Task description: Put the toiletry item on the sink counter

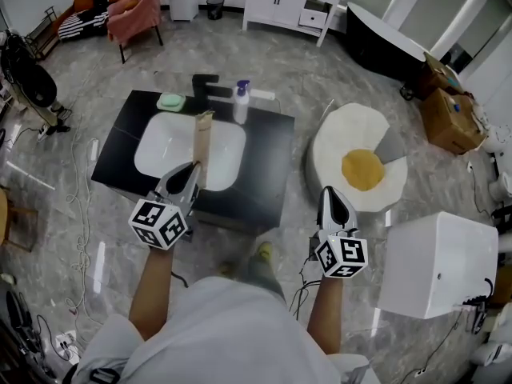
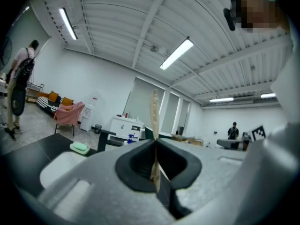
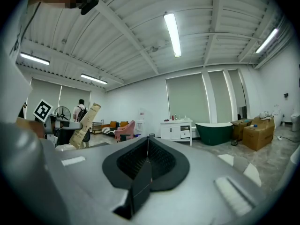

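the left gripper (image 1: 194,169) was closed on a tan toiletry pack (image 1: 203,146), a long flat carton held upright by its lower end. in the left gripper view the pack (image 2: 153,121) showed edge-on, pinched in the seam where the two jaws met, with its top rising well above them. seen from the head view, the pack stood over the front part of the white basin (image 1: 172,146), lifted clear of the black sink counter (image 1: 264,146); the gripper itself hung over the counter's front edge, near the middle.

the right gripper (image 1: 330,192) was shut with nothing between its jaws, which pressed flat together in the right gripper view (image 3: 148,137). it was held off the counter, just past the front right corner, above the grey floor. that view also caught the pack (image 3: 86,125) off to the left, tilted.

along the counter's back edge sat a green soap (image 1: 170,101) near the back left corner, a black faucet (image 1: 210,86) behind the basin, and a pump bottle (image 1: 241,102) with a blue top just right of the faucet. a round egg-shaped rug (image 1: 360,166) lay on the floor to the right of the counter.
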